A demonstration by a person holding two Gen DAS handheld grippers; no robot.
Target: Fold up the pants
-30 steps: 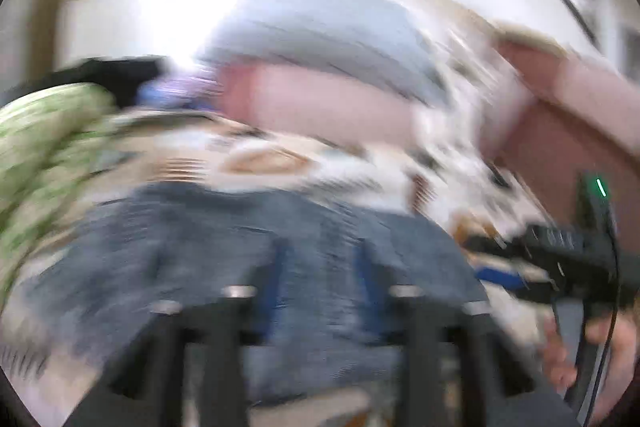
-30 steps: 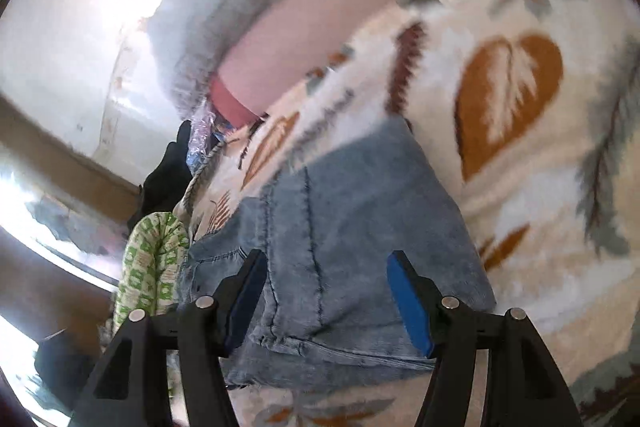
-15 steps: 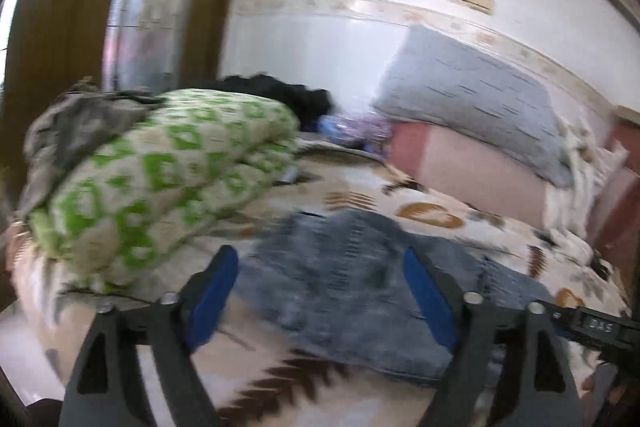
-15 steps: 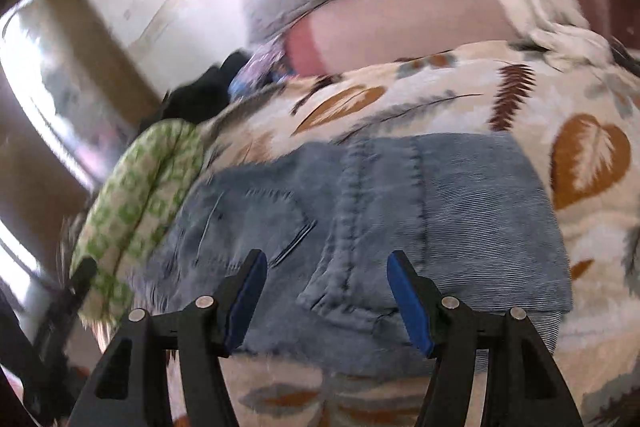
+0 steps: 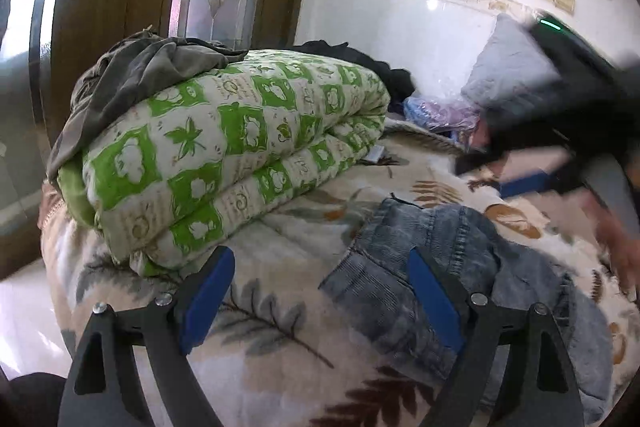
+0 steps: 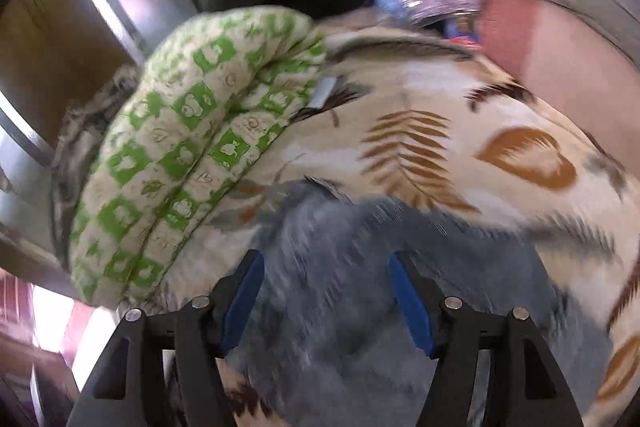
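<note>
Both grippers, left and right, gape wide and empty over the folded blue denim pants, seemingly released for tidying.

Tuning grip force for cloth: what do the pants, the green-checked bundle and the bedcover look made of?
Pants: blue denim, faded wash, matte; ribbed weave and stitched seams show.
Green-checked bundle: looks like a padded cotton quilt, matte print, puffy folded layers.
Bedcover: probably plush fleece with a leaf print; soft, slightly fuzzy surface, though fibre cannot be confirmed.
</note>
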